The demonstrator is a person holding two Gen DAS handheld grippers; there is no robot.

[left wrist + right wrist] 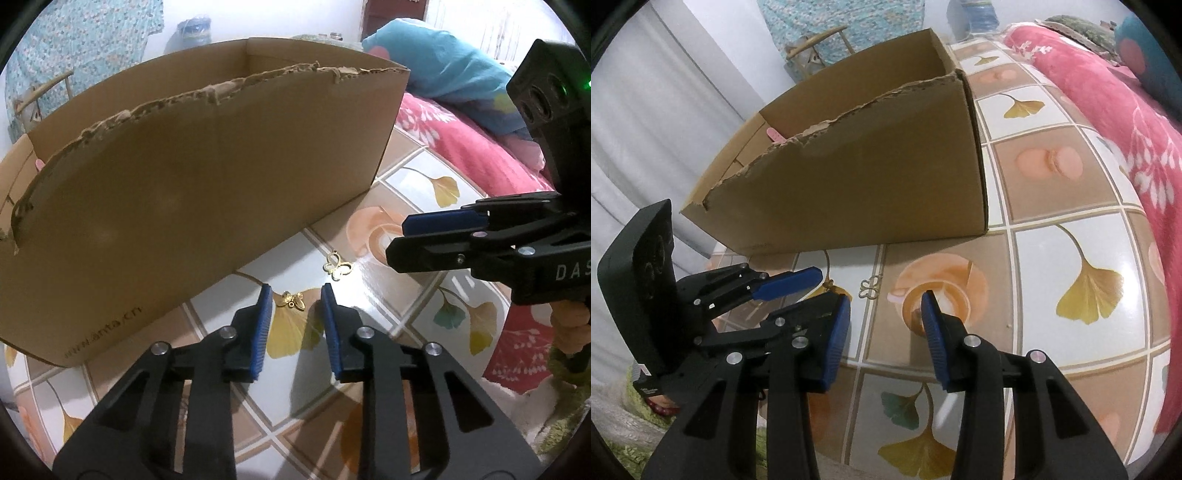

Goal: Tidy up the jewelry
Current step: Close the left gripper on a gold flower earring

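From the left wrist camera we see a glossy table [373, 266] covered in a printed cloth of brown and white squares with ginkgo leaves and a coffee cup, and beyond it a pink floral blanket [458, 144] and a blue pillow [443, 62] against a pale wall. A cardboard box [207, 184] fills most of the view, its near wall plain corrugated brown with a ragged, torn top edge and small printed lettering low on the left; its inside is hidden from here. Our left gripper [296, 295] has its jaws moderately open just above the table, with a small gold bee charm [293, 301] lying between the blue ribbed pads. A gold open-work butterfly charm [337, 266] lies just beyond, apart from the box. The right gripper [399, 240] reaches in from the right edge, partly cut off, its jaws seen edge-on and looking only narrowly parted from this angle. From the right wrist camera we see the same tiled cloth curving off, a white curtain [646, 122] on the left, and the box [871, 177] with something pink barely showing inside. The right gripper [885, 306] stands wide open over the coffee cup print, holding nothing. The butterfly charm [868, 288] lies between the two grippers; the left gripper [827, 284] hides the bee charm almost wholly.
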